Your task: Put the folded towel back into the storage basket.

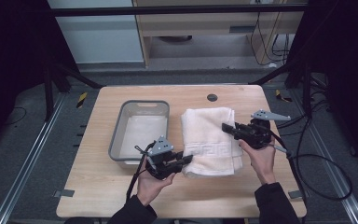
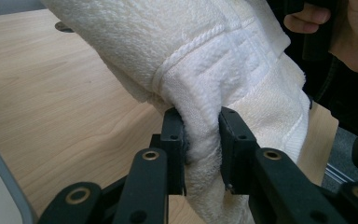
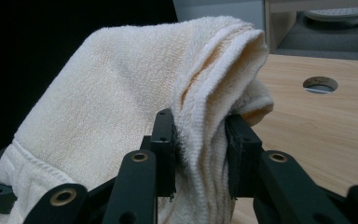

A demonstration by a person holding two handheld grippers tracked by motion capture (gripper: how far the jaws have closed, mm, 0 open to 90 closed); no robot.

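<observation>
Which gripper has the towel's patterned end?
The left gripper. It is clamped on the towel at the near edge, beside the key-pattern band. The right gripper pinches the plain right edge farther up.

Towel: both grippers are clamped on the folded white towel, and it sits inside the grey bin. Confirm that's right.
Not quite. The towel is not inside the grey bin; the high view shows it on the table just right of the bin. The rest holds: the left gripper and right gripper are both clamped on it.
</observation>
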